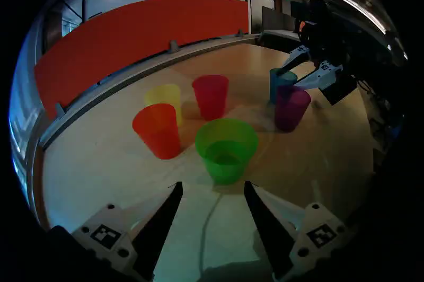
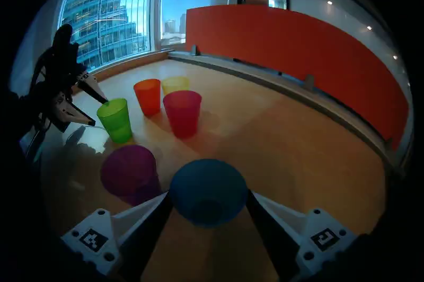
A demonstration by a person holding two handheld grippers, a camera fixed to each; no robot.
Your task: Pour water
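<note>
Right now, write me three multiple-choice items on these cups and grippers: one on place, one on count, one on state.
1. Which cup sits between the fingers of the right gripper? A green, B blue, C yellow.
2. How many cups are there? A four, B six, C eight.
3. The left gripper is: A open and empty, B shut on the green cup, C shut on the red cup.
Answers: 1 B, the blue cup fills the gap between those fingers. 2 B, blue cup, purple cup, green cup, orange cup, red cup, yellow cup. 3 A, its fingers stand apart, the green cup ahead of them.
</note>
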